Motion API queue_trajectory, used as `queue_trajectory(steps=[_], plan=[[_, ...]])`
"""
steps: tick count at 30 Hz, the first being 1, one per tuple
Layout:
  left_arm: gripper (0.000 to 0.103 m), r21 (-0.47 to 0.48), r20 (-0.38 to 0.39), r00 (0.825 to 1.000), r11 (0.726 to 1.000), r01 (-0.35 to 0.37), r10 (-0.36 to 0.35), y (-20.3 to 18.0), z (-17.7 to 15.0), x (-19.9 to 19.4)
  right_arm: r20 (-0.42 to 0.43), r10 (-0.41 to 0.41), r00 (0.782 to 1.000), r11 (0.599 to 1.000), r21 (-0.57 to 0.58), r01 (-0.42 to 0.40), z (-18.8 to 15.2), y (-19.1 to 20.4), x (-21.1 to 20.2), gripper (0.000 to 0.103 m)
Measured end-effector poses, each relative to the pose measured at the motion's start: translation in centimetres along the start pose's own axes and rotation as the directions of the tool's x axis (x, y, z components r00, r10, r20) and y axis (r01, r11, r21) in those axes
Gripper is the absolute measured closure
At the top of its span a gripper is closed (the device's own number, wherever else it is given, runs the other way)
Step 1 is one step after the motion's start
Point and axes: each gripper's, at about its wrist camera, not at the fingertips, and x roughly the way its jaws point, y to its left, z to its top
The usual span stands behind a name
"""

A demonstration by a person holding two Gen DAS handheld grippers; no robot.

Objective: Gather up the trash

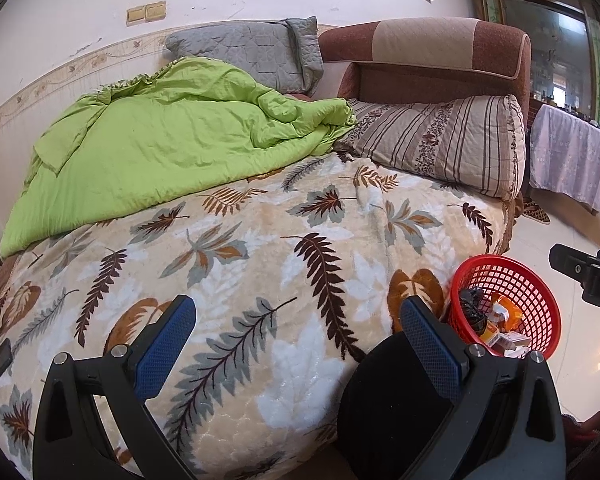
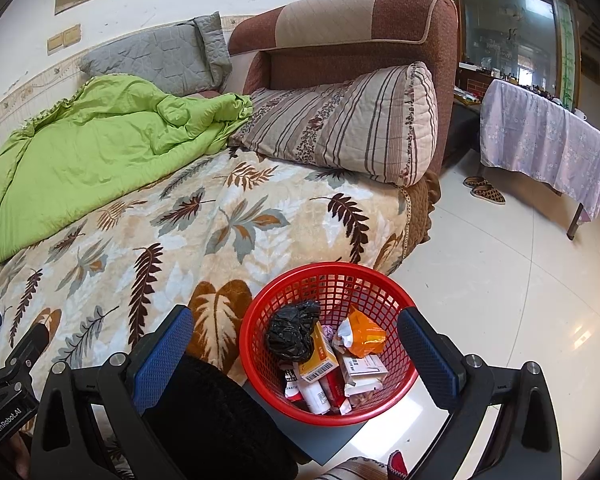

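Two grippers are in your hands, both over the near edge of the bed. Largest first: the cream plush blanket with a brown and grey leaf print (image 1: 284, 240) covers the whole mattress in front of you. On its far left lies the crumpled lime-green quilt (image 1: 160, 152). Behind that the grey quilted pillow (image 1: 256, 52) leans at the white wall, and the striped beige-and-brown bolster pillow (image 2: 352, 120) rests against the brown and tan padded headboard (image 2: 360, 20). To the right, well apart from the bed, stands the table draped in a lilac floral cloth (image 2: 540, 136), with a pair of spotted brown slippers (image 2: 484, 190) on the pale tiled floor (image 2: 500, 300) beside it.

The round red plastic mesh basket (image 2: 384, 292) sits on the floor, just beside the blanket's near right corner. Inside it lie the trash items: a crumpled black plastic bag (image 2: 292, 332), an orange wrapper (image 2: 364, 332), a yellow carton with a barcode (image 2: 320, 362) and several white and red packets, too jumbled to tell apart.

Your right gripper (image 2: 296, 352) hangs above the basket, its blue-padded fingers spread wide, nothing between them. Your left gripper (image 1: 298, 344) hovers over the blanket, fingers equally wide apart and empty.
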Motion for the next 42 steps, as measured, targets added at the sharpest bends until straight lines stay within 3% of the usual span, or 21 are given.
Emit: queue_trajectory(steps=[31, 42], plan=[[0.001, -0.006, 0.003, 1.0, 1.0, 0.005, -0.005, 0.1, -0.1, -0.3, 0.003, 0.0, 1.0, 1.0, -0.003, 0.0, -0.1, 0.3, -0.2, 0.0], [0.001, -0.066, -0.007, 1.0, 0.998, 0.007, -0.008, 0.0, 0.4, -0.6, 0.002, 0.015, 1.0, 0.999, -0.041, -0.014, 0.1, 1.6, -0.3, 0.0]])
